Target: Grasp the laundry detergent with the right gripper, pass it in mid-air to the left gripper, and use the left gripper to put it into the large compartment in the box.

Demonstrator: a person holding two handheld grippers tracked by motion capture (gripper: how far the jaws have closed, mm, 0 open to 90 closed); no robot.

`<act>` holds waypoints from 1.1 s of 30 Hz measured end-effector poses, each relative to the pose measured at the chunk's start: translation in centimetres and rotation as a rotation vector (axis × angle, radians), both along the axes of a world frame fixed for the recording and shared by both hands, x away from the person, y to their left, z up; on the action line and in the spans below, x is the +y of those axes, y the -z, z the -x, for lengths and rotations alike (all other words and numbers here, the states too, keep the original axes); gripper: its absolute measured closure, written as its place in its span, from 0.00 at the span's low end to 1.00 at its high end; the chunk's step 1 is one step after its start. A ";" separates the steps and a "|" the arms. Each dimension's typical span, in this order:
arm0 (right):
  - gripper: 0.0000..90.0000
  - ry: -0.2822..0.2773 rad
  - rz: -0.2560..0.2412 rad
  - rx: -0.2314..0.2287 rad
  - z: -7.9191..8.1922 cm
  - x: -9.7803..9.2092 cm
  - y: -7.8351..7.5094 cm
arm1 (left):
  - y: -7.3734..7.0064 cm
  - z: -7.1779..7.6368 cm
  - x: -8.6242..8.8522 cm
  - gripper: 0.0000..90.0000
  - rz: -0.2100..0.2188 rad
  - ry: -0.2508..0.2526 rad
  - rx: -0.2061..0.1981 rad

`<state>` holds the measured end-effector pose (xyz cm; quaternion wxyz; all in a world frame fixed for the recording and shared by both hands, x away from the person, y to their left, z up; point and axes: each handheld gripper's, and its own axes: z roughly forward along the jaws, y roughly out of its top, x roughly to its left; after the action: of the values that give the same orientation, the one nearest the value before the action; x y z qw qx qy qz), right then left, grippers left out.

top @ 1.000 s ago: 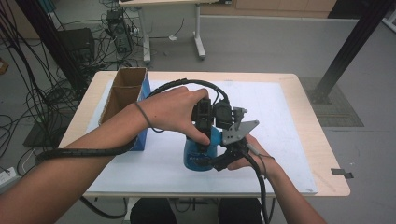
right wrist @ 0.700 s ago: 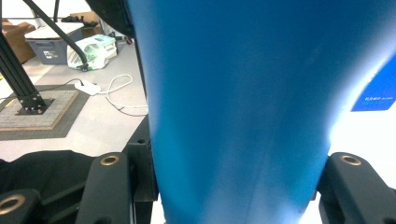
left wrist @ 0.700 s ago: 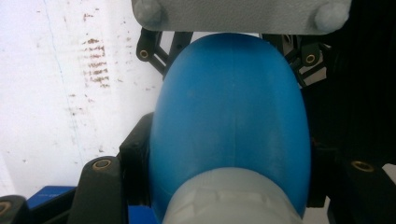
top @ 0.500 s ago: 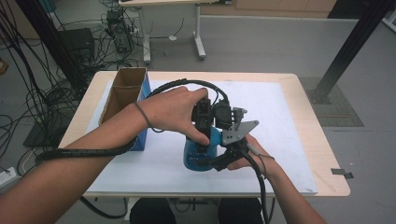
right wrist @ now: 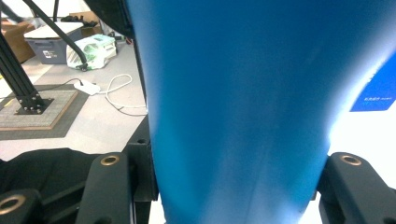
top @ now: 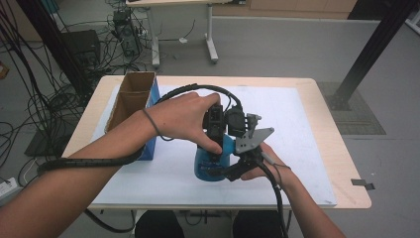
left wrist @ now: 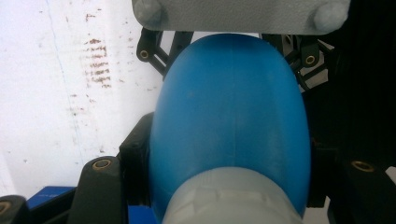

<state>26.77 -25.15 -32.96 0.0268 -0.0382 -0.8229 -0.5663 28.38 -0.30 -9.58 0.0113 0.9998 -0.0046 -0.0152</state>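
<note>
The blue bottle is stood near the front edge of the white mat; it is clamped near its pale cap by the left gripper and around its smooth body by the right gripper; the cardboard box is kept well apart at the left, open mat being left to the right

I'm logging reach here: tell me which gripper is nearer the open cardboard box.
Left. The left gripper clamps the blue bottle from above, on the side facing the cardboard box. The right gripper grips the bottle's lower part, on the side away from the box.
</note>
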 end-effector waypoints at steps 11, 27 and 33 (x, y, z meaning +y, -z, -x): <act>0.47 0.001 0.004 0.005 -0.2 -0.1 0.0 | 0.2 -0.3 0.0 0.42 0.006 0.000 0.002; 0.47 0.002 0.000 0.011 -0.3 -0.1 0.1 | 0.2 -0.5 0.1 0.42 0.007 0.000 0.003; 0.47 0.003 0.005 0.006 -0.3 0.0 0.1 | 0.3 -0.5 0.1 0.42 0.003 0.000 0.006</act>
<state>27.11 -25.15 -33.09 0.0281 -0.0413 -0.8241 -0.5642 28.90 -0.22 -9.85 0.0130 0.9997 -0.0044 -0.0180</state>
